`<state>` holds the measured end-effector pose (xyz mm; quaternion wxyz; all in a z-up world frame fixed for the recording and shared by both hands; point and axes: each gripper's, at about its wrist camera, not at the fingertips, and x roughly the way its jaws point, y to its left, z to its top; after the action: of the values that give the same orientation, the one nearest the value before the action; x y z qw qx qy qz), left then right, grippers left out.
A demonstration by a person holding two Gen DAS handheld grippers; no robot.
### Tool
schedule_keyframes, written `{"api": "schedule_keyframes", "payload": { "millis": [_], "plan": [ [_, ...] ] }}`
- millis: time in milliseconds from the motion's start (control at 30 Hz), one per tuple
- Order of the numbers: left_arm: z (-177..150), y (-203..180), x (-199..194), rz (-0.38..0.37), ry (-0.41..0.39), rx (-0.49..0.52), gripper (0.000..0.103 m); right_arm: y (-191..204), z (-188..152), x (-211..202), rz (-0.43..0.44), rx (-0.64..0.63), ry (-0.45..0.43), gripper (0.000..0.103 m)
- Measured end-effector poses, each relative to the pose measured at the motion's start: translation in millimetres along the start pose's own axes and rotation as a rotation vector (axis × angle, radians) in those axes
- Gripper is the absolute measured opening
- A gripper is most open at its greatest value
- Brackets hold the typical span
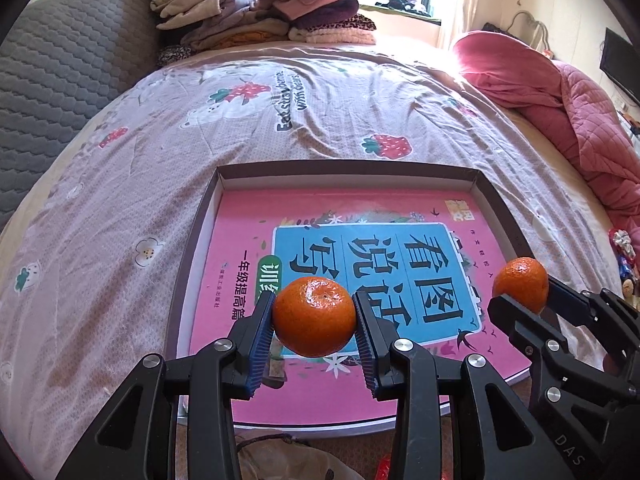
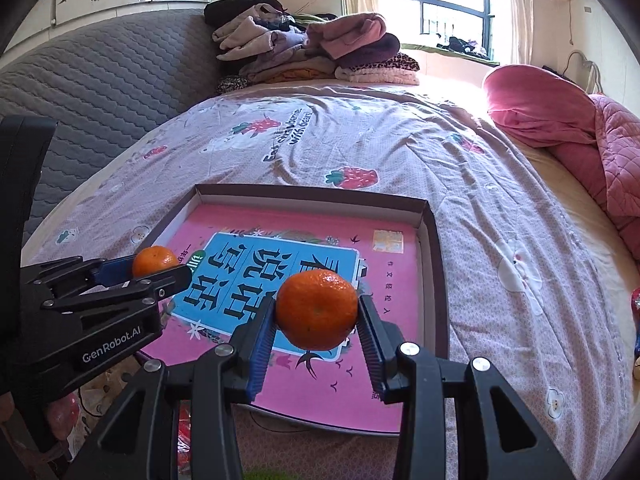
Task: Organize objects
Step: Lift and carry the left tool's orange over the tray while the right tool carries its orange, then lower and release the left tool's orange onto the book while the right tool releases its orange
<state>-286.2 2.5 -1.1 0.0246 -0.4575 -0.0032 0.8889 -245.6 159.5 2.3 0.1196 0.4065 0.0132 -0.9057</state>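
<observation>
My left gripper (image 1: 314,316) is shut on an orange mandarin (image 1: 314,316), held above the near part of a shallow cardboard box (image 1: 344,170) that lies on the bed. A pink book with a blue panel (image 1: 360,264) fills the box floor. My right gripper (image 2: 317,311) is shut on a second mandarin (image 2: 317,311), also above the box. Each wrist view shows the other one: the right gripper (image 1: 520,286) at the right edge with its mandarin (image 1: 520,282), the left gripper (image 2: 158,268) at the left with its mandarin (image 2: 154,260).
The box rests on a lilac strawberry-print bedsheet (image 1: 320,112). A pile of folded clothes (image 1: 260,12) lies at the far end by the grey padded headboard (image 1: 52,80). A pink quilt (image 1: 560,96) is bunched on the right. Bags and small items lie at the near edge.
</observation>
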Motion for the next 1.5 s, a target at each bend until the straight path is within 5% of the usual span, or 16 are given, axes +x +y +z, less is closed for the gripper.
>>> {"api": "schedule_keyframes", "payload": {
  "millis": [500,1200,1500],
  "plan": [
    [-5.3,3.5,34.5,-0.014,0.096,-0.009,0.039,-12.4,-12.7,42.0,-0.022,0.029,0.129,0.041],
    [-4.2,6.1,38.6,-0.014,0.113,-0.023,0.041,-7.7,-6.5,35.5,-0.032,0.005,0.12,0.044],
    [1.7,7.0,15.3,-0.02,0.072,-0.033,0.054,-9.9,-0.4,22.6,-0.028,0.012,0.093,0.047]
  ]
}}
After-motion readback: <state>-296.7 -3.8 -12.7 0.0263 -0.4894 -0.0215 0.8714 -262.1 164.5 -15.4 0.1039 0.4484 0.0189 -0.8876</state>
